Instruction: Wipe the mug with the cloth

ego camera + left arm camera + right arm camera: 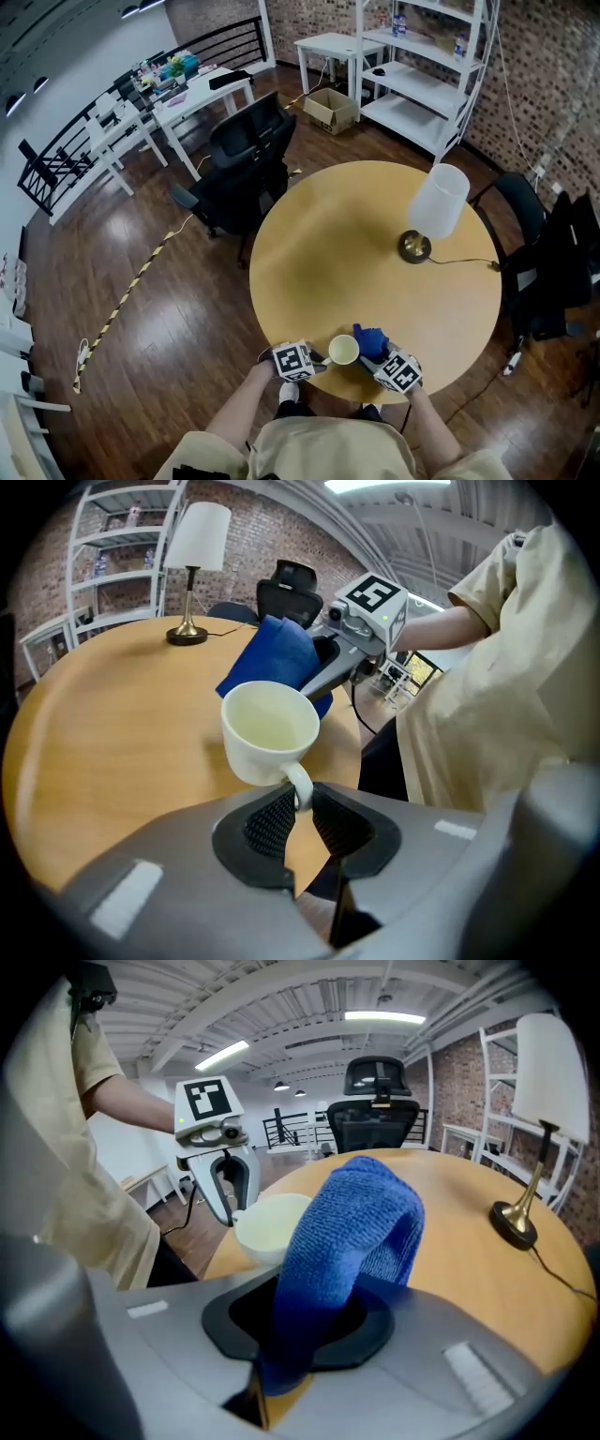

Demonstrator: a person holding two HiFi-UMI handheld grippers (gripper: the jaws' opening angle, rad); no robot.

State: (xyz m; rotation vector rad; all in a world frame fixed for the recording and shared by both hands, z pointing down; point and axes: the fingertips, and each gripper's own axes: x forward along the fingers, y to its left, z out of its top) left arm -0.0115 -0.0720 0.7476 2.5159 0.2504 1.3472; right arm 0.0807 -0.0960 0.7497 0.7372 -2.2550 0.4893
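**Blue cloth up next to white mug, both gripped**

Mug (pixel 344 350) sits at the near edge of the round wooden tabletop (pixel 328 244), mouth facing up, w/ nothing visible inside. Left gripper (pixel 298 817) has it by the handle (pixel 298 785): fingers nearly together, pads pinching the loop from both sides, body of the mug sticking out ahead of them. Can't tell if the base rests on the wood or hangs just over it.

Right gripper (pixel 309 1321) is clamped on the cloth (pixel 352 1241), which bulges up out of its fingers in a folded hump. Cloth is just right of the mug in head view, close by the rim; contact not clear.

The 2 grippers angle in toward each other, mug & cloth between them. Lamp (pixel 433 211) w/ white shade stands well apart on the far right of the tabletop. Black office chair (pixel 246 169) beyond the far edge.
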